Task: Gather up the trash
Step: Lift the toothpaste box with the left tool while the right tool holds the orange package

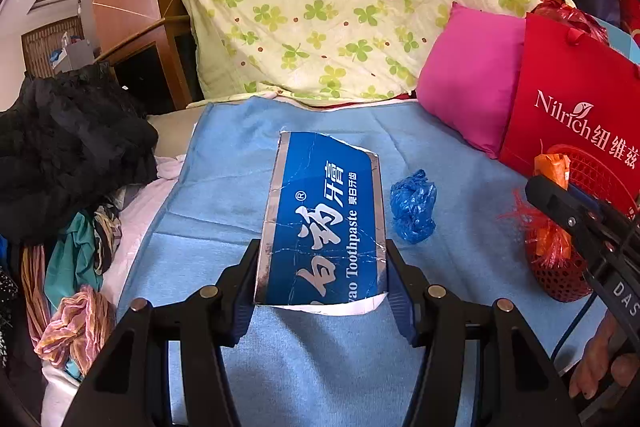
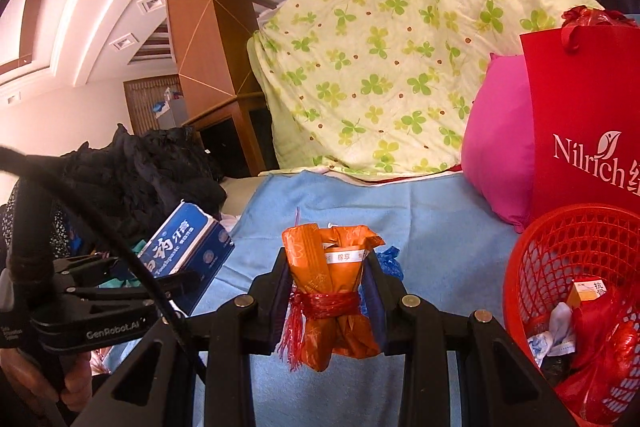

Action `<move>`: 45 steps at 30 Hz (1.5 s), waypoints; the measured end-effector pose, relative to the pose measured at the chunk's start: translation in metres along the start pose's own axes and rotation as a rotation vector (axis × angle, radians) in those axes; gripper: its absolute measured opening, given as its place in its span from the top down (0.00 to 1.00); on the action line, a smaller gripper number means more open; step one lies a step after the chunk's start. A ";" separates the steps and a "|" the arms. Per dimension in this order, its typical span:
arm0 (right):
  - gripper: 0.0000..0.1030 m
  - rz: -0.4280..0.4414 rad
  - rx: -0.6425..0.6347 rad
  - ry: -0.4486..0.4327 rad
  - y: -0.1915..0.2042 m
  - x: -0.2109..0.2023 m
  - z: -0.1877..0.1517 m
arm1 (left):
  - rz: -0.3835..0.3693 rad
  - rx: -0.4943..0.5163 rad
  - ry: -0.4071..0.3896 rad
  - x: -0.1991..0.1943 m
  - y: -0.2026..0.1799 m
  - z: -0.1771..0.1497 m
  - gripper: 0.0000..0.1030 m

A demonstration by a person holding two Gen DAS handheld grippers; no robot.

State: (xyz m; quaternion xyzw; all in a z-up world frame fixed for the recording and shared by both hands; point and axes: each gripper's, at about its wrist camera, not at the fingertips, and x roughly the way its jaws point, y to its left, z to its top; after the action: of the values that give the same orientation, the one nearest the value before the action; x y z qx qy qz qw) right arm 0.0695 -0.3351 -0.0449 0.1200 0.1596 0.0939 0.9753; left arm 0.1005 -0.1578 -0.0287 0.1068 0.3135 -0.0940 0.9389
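Toothpaste box (creased) between left gripper

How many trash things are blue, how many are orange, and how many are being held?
Blue: 2, the toothpaste box and the crumpled blue plastic bag.
Orange: 1, the orange wrapper bundle tied with red plastic.
Held: 2, the box in the left gripper, the bundle in the right gripper.
Total trash things: 3.

"Toothpaste", Chinese characters including "牙膏" and an ® mark are printed on the blue box; "Nilrich" with Chinese characters is seen on the red bag; "GenRobot.AI" is marked on the left gripper.
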 end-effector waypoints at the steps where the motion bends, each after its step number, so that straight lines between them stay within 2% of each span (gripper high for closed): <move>1: 0.65 0.000 0.006 -0.001 0.000 -0.001 0.000 | 0.003 0.000 0.000 -0.001 0.000 0.000 0.43; 8: 0.65 0.008 0.029 -0.027 -0.003 -0.007 0.001 | 0.008 0.005 0.009 -0.002 -0.002 -0.003 0.43; 24: 0.65 0.016 0.055 0.014 -0.013 0.001 0.000 | 0.012 0.047 0.023 0.005 -0.012 -0.002 0.42; 45: 0.64 0.024 0.055 0.003 -0.012 -0.001 -0.001 | 0.028 0.084 0.021 0.003 -0.022 -0.002 0.42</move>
State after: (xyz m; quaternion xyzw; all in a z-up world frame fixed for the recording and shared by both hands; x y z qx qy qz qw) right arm 0.0698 -0.3466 -0.0482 0.1486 0.1624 0.1014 0.9702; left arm 0.0967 -0.1788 -0.0355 0.1513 0.3178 -0.0927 0.9314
